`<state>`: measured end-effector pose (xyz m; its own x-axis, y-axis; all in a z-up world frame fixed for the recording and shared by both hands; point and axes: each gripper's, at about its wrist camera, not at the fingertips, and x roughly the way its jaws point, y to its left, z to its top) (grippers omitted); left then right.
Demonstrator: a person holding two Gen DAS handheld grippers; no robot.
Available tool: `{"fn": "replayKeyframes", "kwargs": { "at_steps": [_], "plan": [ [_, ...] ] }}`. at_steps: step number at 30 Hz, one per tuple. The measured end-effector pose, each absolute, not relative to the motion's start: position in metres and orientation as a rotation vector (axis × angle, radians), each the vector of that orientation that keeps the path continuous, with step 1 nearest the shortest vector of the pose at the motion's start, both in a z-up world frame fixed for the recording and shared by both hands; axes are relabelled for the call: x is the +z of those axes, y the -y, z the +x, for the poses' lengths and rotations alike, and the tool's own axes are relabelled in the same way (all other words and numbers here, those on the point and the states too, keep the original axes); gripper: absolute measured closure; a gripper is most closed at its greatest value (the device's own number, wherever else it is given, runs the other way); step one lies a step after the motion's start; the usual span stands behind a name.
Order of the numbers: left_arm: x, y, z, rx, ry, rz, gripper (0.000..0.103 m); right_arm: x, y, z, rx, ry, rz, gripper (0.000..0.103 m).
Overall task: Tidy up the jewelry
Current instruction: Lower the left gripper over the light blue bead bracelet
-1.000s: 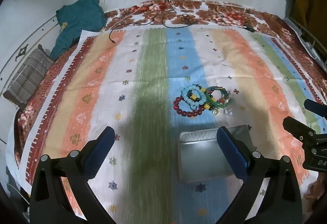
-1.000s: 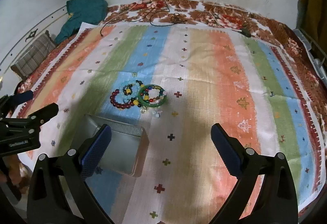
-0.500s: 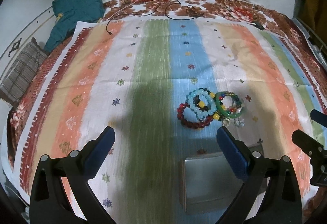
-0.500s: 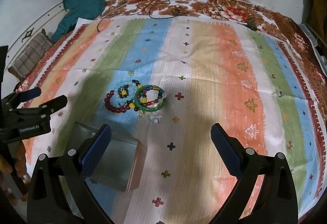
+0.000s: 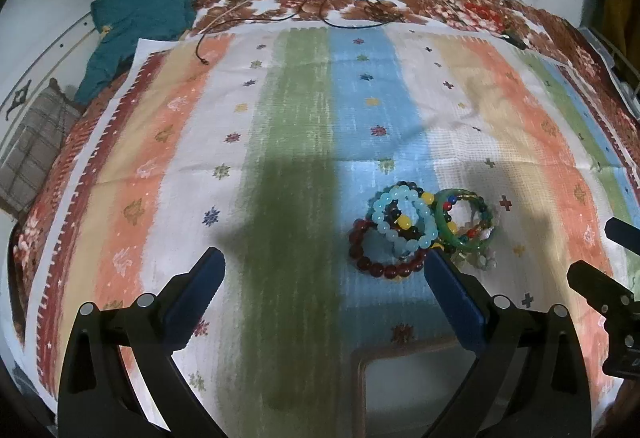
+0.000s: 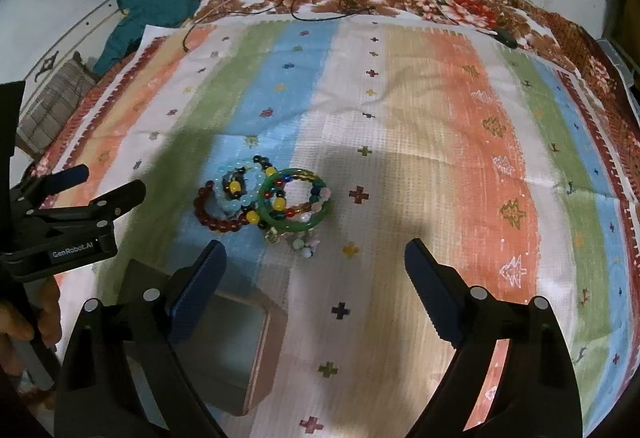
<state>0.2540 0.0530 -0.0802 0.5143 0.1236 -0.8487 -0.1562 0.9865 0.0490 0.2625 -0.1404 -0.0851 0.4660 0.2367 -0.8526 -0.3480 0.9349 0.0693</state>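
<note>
The left gripper (image 5: 322, 270) has its jaws spread wide with nothing between the blue pads, and it hangs above the striped woven cloth (image 5: 296, 142) that covers the bed. The right gripper (image 6: 316, 262) is likewise spread wide and empty, positioned over the same cloth to the right of the left unit. The jewelry lies in one overlapping cluster on the blue stripe and the adjoining white stripe, ahead of both grippers. The cluster comprises a dark red beaded bracelet (image 5: 380, 266), a light blue beaded bracelet (image 5: 394, 234) resting partly on it, a dark beaded bracelet with yellow beads (image 5: 404, 223), a solid green bangle (image 5: 460, 242), and a multicoloured beaded bracelet (image 5: 480, 228) inside the bangle. A pale clear-bead bracelet (image 6: 304, 243) lies touching the near edge of the bangle. A rectangular metal tin (image 6: 240, 334) sits open on the cloth, nearer to the cameras than the cluster and apart from it; the left finger of the right gripper overlaps it in the right wrist view. A teal garment (image 5: 140, 14) lies at the far left corner of the bed.
</note>
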Motion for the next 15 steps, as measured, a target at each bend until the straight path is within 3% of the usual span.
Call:
{"fn": "replayKeyframes", "kwargs": {
  "at_steps": [15],
  "plan": [
    [-0.107, -0.056, 0.291, 0.106, -1.087, -0.091, 0.010, -0.114, 0.144, 0.296, 0.331, -1.105, -0.072, 0.033]
  ]
}}
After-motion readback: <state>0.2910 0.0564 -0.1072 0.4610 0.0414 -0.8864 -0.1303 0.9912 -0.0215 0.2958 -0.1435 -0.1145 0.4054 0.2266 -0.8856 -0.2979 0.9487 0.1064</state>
